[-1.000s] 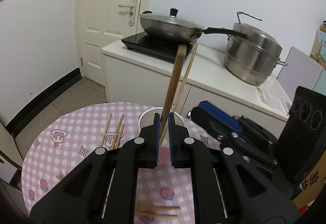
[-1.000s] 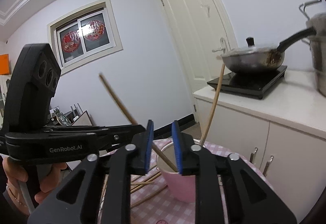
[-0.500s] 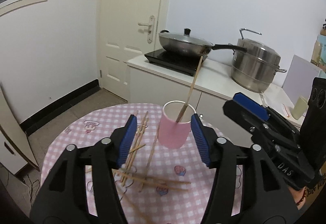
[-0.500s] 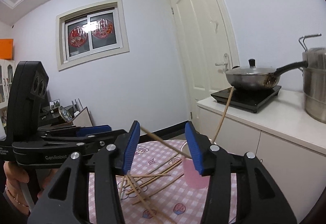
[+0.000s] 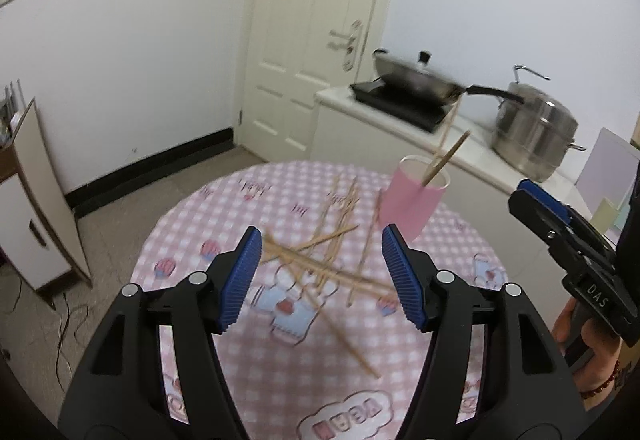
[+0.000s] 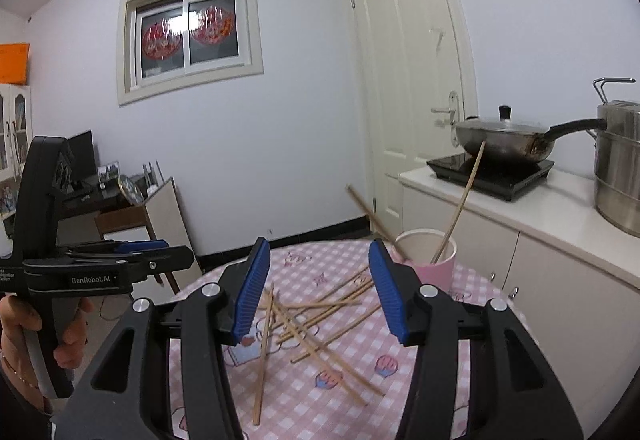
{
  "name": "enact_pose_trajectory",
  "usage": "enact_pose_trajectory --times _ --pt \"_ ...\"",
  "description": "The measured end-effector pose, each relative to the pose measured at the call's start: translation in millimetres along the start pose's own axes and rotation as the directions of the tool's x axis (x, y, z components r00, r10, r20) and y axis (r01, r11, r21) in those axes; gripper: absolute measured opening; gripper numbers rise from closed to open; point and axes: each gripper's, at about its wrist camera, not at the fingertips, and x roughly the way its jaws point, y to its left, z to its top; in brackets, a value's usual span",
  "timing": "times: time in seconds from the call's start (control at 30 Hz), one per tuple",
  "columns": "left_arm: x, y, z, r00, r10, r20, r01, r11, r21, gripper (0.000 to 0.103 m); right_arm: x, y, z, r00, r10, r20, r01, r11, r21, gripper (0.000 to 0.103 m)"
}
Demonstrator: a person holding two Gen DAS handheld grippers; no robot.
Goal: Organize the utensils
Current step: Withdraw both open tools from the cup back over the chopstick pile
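**Jaws wide, both empty, above loose chopsticks**

Left gripper (image 5: 322, 276) and right gripper (image 6: 316, 290): jaws spread wide, nothing held.

Chopsticks (image 6: 316, 324): crossed pile on table (image 5: 224, 224). Risk: closing on overlaps may lift two or flick neighbours off the edge.

Cup (image 6: 426, 256): beyond pile, two sticks leaning inside. Risk: looks light; a knock could tip it.

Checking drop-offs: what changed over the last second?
Both the left gripper and right gripper let go of their wooden chopsticks into the pink paper cup, opened and drew back. The loose chopsticks stayed scattered on the pink checked tablecloth.
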Motion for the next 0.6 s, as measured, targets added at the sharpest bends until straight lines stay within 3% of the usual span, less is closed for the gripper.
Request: enact_pose_trajectory --times 0.33,0.6 --pt "48.9 19.0 -33.1 0.991 0.008 -0.136 -0.013 0.999 -0.041 0.062 31.6 10.3 -31.5 0.993 -0.018 -0.119 0.015 1.000 -0.027 0.049" --pt "104.5 26.1 -44.2 0.971 0.020 -0.239 -0.033 0.998 -0.051 0.059 62.4 -1.9 -50.4 0.979 -0.035 -0.201 0.033 0.999 -0.011 0.049"
